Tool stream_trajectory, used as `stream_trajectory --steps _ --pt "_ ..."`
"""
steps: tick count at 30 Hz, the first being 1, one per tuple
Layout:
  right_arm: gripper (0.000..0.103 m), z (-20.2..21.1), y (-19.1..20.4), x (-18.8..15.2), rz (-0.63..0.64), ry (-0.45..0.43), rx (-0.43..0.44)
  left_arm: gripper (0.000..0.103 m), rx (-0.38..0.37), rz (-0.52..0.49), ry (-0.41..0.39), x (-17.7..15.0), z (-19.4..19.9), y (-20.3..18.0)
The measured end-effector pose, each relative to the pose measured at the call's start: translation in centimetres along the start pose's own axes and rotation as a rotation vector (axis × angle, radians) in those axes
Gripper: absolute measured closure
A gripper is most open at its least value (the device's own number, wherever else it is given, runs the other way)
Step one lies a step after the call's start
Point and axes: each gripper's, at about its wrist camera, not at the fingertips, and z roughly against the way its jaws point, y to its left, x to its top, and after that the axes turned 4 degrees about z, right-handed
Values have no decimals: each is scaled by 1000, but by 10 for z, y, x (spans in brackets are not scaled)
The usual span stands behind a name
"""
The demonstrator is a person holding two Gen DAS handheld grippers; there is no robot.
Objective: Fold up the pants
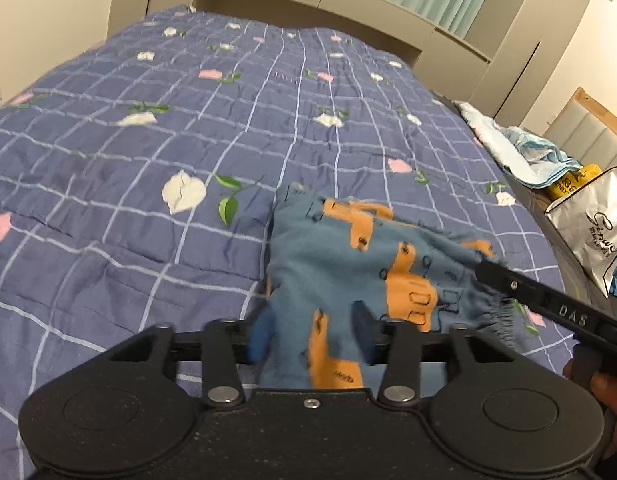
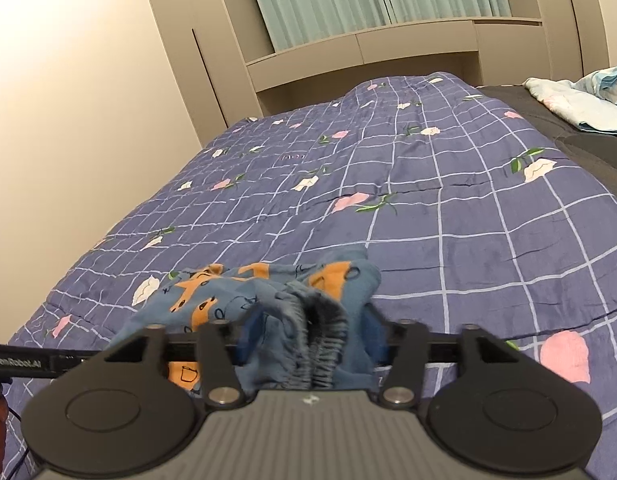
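Cloth fills the left view: small blue cotton pants with orange animal print (image 1: pixel 348 264) lie on the checked blue floral quilt (image 1: pixel 148 160), stretching toward 1 o'clock, left tongs (image 1: pixel 308 336) apart around them. Right view: right tongs (image 2: pixel 308 340) apart astride the gathered waistband (image 2: pixel 308 320) at 12 o'clock.

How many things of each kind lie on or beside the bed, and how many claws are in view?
Pants: 1
Quilt: 1
Light blue crumpled cloth: 1
Silver bag: 1
Claws: 2, left claw and right claw
Total: 6
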Motion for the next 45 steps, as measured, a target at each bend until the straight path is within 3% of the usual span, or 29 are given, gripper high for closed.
stream_trajectory --steps 7,9,11,15,24,41,45 --pt "14 25 7 -6 19 -37 -35 19 25 -49 -72 1 30 -14" --pt "8 37 13 -9 33 -54 -47 5 33 -64 -92 -1 40 -17" --pt "5 48 19 -11 43 -73 -56 2 60 -85 -116 -5 51 -20" --pt "0 73 34 -17 75 -107 -72 1 94 -120 -140 -13 70 -23" --pt "0 127 65 -39 92 -181 -127 1 110 -181 -209 -52 110 -21" --pt "0 188 112 -125 75 -239 -171 1 91 -210 -268 -153 148 -2" --pt "0 195 123 -143 141 -234 -212 1 87 -244 -279 -172 153 -6"
